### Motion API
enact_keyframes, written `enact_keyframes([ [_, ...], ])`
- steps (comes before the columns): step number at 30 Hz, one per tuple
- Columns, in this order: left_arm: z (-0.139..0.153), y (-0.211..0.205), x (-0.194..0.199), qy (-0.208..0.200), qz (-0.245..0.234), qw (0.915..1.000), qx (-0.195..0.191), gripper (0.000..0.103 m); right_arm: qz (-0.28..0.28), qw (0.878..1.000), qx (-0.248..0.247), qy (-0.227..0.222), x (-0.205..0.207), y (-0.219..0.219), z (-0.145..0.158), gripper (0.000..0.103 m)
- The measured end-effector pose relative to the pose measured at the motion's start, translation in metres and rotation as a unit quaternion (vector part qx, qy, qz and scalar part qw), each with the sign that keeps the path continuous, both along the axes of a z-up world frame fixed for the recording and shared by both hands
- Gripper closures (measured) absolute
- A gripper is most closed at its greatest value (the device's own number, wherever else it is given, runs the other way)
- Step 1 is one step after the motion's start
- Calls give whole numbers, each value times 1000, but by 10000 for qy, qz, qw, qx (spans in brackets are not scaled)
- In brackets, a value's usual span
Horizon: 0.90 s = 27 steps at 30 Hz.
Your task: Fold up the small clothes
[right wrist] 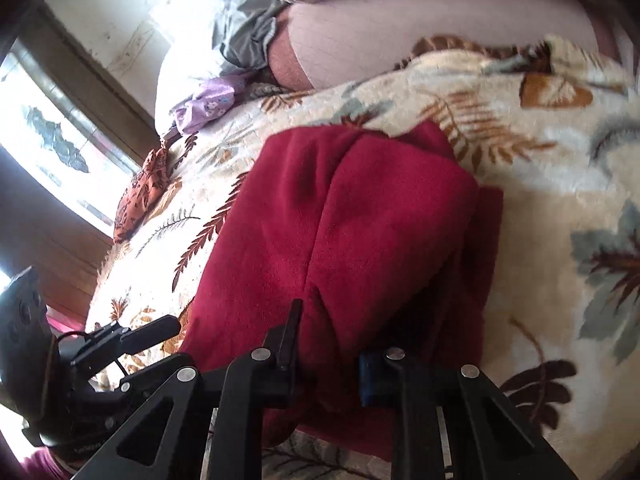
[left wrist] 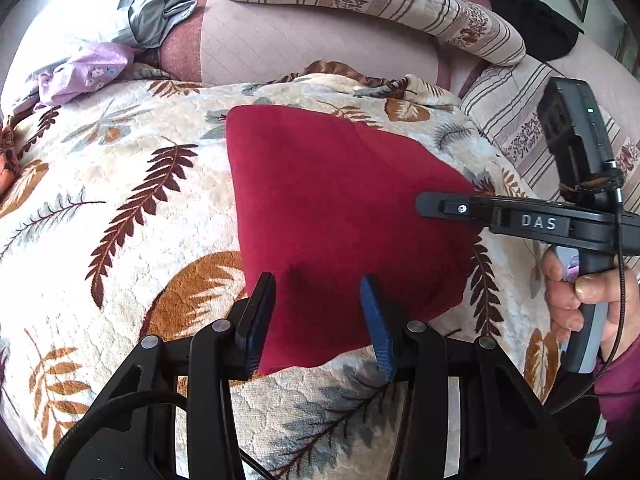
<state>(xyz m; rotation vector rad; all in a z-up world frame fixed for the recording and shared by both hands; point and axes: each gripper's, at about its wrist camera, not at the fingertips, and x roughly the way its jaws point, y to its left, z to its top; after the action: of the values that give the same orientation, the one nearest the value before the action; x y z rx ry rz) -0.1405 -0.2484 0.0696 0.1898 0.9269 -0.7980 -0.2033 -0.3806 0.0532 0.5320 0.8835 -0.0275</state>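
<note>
The red fleece garment (left wrist: 340,216) lies on the leaf-print blanket (left wrist: 120,184) and already looks doubled over at least once, one layer sitting on another in the right wrist view. At least one more fold probably remains. The left gripper (left wrist: 318,316) hangs about half open over the garment's near edge, pads clear of the cloth. The right gripper (right wrist: 328,344) is narrowed on a raised ridge of fleece, apparently pinching it. No basket or other container is visible.
</note>
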Motion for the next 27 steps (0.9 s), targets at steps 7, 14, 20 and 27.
enact_keyframes([
  [7,-30,-11,5,192,101,9992,325,59,-71,9959,-764,480,-8,-19,-9,84],
  [14,-34,-3,8,82,124,9989,440,59,-446,9976,-291,442,-28,-34,-18,54],
  [20,-40,0,10,188,221,9988,388,59,137,9996,-96,236,-51,1,0,54],
  [27,-31,4,4,144,253,9989,372,59,491,9973,-448,317,-38,34,-23,93],
])
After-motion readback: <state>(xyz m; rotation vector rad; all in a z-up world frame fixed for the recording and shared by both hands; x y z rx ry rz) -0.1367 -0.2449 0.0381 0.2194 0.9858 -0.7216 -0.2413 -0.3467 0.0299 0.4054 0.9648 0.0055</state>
